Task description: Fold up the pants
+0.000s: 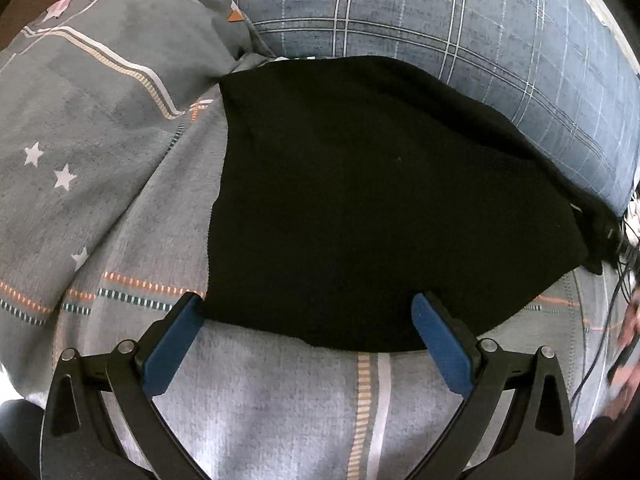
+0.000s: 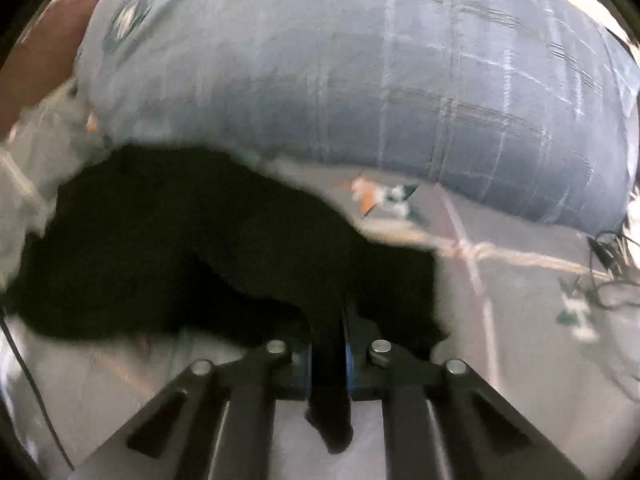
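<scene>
Black pants [image 1: 372, 204] lie spread on a grey patterned bedsheet [image 1: 120, 184]. My left gripper [image 1: 308, 304] hangs open just above their near edge, blue pads wide apart, nothing between them. In the blurred right wrist view the same black pants [image 2: 200, 248] are bunched, and my right gripper [image 2: 330, 320] is shut on a fold of them; a tail of black cloth hangs down between the fingers toward the camera. The pinched part is lifted off the sheet.
A big blue checked pillow [image 1: 460, 28] lies right behind the pants, also large in the right wrist view [image 2: 360, 80]. Dark cables [image 1: 624, 264] trail at the right edge, beside a person's hand [image 1: 628, 344]. The sheet rises in folds at the left.
</scene>
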